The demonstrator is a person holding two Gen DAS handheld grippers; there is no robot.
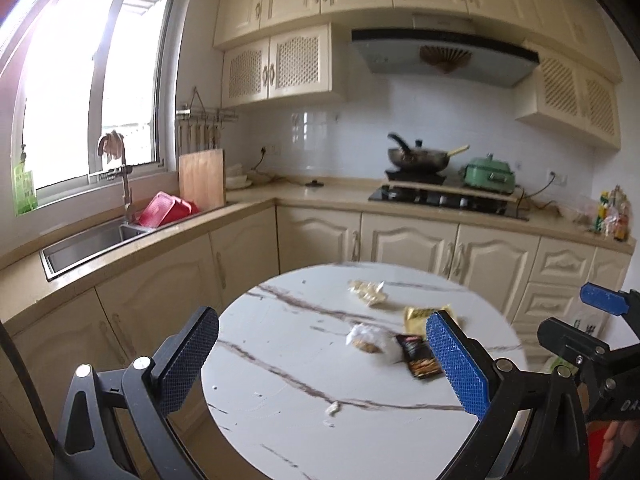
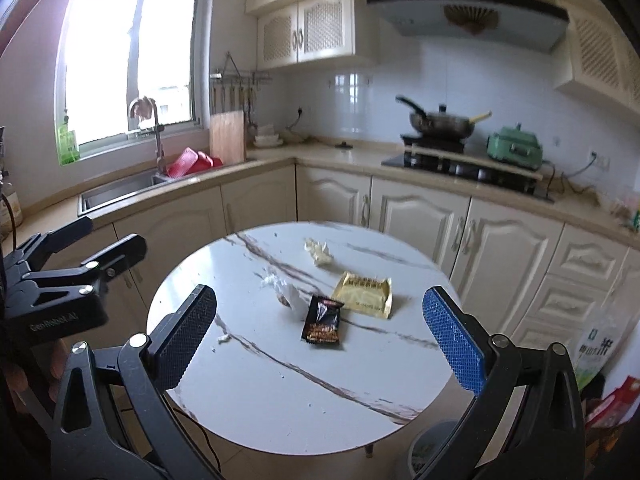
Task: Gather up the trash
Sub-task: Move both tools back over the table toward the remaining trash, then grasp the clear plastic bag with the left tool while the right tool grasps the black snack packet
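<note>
A: What's by the window [image 1: 92, 80]?
B: A sink [image 1: 92, 246], a red basket [image 1: 168, 210] beside it, and a board [image 1: 202, 178] standing upright.
A: And the far wall?
B: A wok [image 1: 418, 158] on the stove [image 1: 448, 200], a green cooker [image 1: 488, 174] just beside, and a hood [image 1: 444, 56] above.

Bare near half of round table [image 2: 280, 392], lower centre of frame; wrappers [image 2: 362, 294] clustered mid-frame; cabinets [image 2: 420, 216] block behind.
</note>
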